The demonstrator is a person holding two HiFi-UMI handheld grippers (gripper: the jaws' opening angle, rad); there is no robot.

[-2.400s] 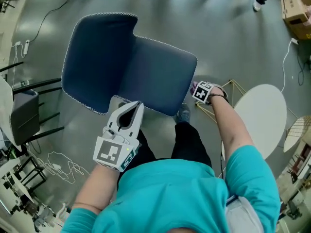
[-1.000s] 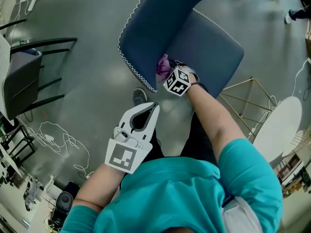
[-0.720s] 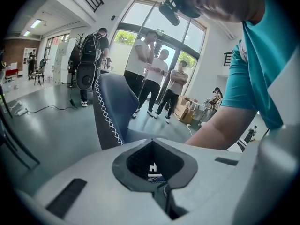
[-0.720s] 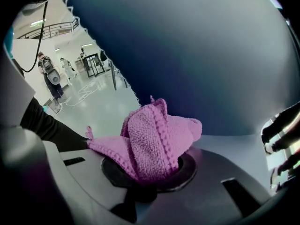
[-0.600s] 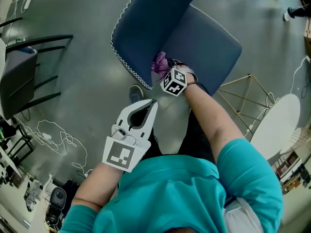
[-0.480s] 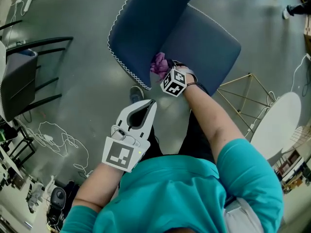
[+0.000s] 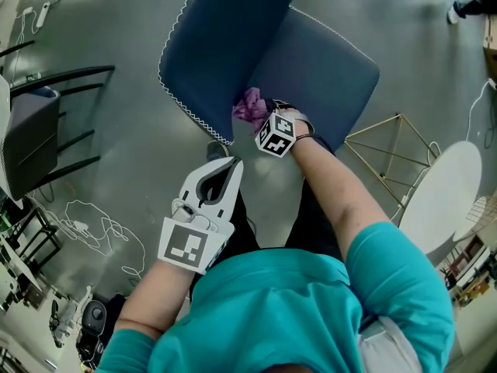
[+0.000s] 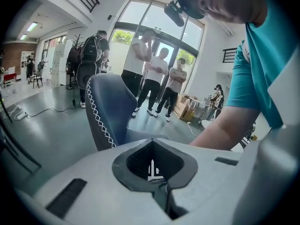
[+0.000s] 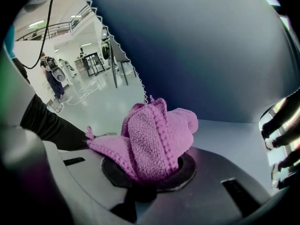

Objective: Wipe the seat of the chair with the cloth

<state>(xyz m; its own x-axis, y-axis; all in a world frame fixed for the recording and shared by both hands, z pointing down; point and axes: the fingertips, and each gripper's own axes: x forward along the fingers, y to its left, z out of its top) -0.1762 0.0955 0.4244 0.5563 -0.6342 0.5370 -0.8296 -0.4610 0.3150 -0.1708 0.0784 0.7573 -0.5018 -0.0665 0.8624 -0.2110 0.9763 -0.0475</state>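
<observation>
The left gripper [image 7: 231, 165] is parked nearest in, over the floor at about 6 o'clock from the chair [image 7: 264, 45]. Its jaws are pressed together with nothing between them, same as it's been held for the last couple of seconds, so no part in the job is being played by it.

Just past it, at 12 o'clock, the right gripper [image 7: 262, 120] is clamped on the pink cloth [image 7: 248, 106], which is bunched up and bulging out of the jaws. That's where the change is. A couple of seconds back this gripper was held off the chair's near corner. Now the cloth has been brought onto the seat [image 7: 322, 64], at its near-left end, right by the crease where the backrest [image 7: 221, 29] rises.

Over the last half second it's barely been shifted, so the wipe is reckoned as only just started. Most of the seat out towards 1 o'clock isn't covered yet. Whether the cloth is really pressed into the fabric can't be told for sure.

Further off, a gold wire frame [image 7: 392, 150] and a round white table [image 7: 443, 193] are seen at 3 o'clock, and a dark chair [image 7: 31, 138] at 9 o'clock.
</observation>
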